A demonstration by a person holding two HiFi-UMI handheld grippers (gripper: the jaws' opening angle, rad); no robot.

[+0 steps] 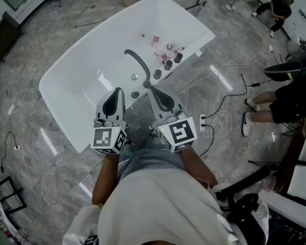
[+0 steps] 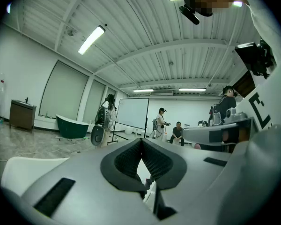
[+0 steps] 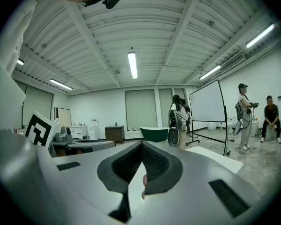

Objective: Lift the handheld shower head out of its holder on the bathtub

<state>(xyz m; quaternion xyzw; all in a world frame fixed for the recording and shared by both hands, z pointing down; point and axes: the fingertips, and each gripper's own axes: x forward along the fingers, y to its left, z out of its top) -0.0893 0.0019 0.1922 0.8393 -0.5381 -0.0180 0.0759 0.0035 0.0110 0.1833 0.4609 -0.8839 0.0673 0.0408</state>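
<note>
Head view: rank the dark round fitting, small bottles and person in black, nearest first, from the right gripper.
1. Dark round fitting, beside the right gripper.
2. Small bottles, far end of bathtub.
3. Person in black, top right.

The person wore a white top (image 1: pixel 158 203) over pale blue denim (image 1: pixel 145 156). The left gripper (image 1: pixel 117 91) and right gripper (image 1: pixel 150 92) had light grey shells, black ribbed pads lining their fingers (image 2: pixel 124 161), and white cubes (image 1: pixel 108 139) printed with black square markers.
</note>
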